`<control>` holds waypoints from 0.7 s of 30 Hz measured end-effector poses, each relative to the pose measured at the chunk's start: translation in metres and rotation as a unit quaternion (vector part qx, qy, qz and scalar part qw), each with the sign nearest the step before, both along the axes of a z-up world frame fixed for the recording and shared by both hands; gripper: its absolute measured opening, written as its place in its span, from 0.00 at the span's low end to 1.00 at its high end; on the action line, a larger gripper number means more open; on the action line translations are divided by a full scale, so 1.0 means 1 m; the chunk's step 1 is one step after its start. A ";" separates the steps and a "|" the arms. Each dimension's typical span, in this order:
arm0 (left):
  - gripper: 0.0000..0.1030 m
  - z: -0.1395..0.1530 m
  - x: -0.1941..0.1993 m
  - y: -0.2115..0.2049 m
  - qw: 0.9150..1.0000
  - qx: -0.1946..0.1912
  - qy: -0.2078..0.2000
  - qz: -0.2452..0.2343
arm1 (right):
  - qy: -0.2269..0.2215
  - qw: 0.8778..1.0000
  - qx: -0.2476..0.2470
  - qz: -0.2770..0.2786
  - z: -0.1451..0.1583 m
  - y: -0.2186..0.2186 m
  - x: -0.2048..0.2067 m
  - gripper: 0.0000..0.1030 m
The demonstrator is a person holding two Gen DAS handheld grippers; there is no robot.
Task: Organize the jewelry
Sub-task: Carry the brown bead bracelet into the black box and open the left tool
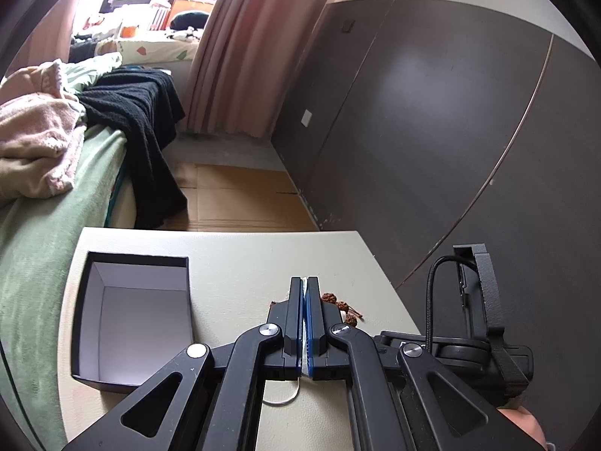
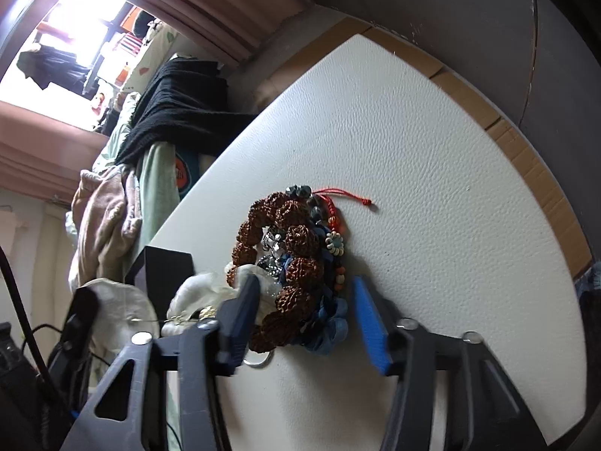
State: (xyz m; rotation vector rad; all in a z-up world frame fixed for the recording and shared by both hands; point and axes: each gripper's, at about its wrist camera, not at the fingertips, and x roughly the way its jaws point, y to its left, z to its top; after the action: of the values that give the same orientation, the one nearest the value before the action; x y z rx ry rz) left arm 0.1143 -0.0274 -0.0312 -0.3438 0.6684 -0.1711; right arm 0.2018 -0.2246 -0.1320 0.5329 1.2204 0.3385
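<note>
In the left wrist view my left gripper (image 1: 305,280) is shut on a white cord or string (image 1: 305,289), whose loop (image 1: 281,400) hangs below the jaws. Brown seed beads (image 1: 340,306) lie on the table just right of it. An open black box with a white inside (image 1: 131,319) stands to its left. In the right wrist view my right gripper (image 2: 306,285) is open, its fingers on either side of a pile of jewelry (image 2: 296,259): a brown seed-bead bracelet, blue beads, a red cord (image 2: 338,193) and a white piece (image 2: 203,293).
The white table (image 2: 432,188) stands beside a bed with green sheet (image 1: 33,248), a black blanket (image 1: 142,112) and pink clothes. A dark wall panel (image 1: 432,131) runs on the right. The right gripper's body (image 1: 469,338) sits at the table's right edge.
</note>
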 end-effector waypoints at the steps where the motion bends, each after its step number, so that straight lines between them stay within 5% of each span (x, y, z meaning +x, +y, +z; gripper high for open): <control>1: 0.00 0.002 -0.002 0.002 1.000 -0.001 -0.003 0.001 | 0.000 1.000 0.001 0.000 0.000 0.001 -0.001 0.28; 21: 0.00 0.025 -0.041 0.057 0.997 -0.068 -0.031 0.019 | -0.113 0.992 0.045 0.024 0.063 -0.006 -0.039 0.24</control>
State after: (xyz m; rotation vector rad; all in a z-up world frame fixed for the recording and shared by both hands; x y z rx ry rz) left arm 0.0733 0.0300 -0.0063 -0.4795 0.5908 -0.1912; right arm 0.1624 -0.2308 -0.0694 0.5290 1.0037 0.4834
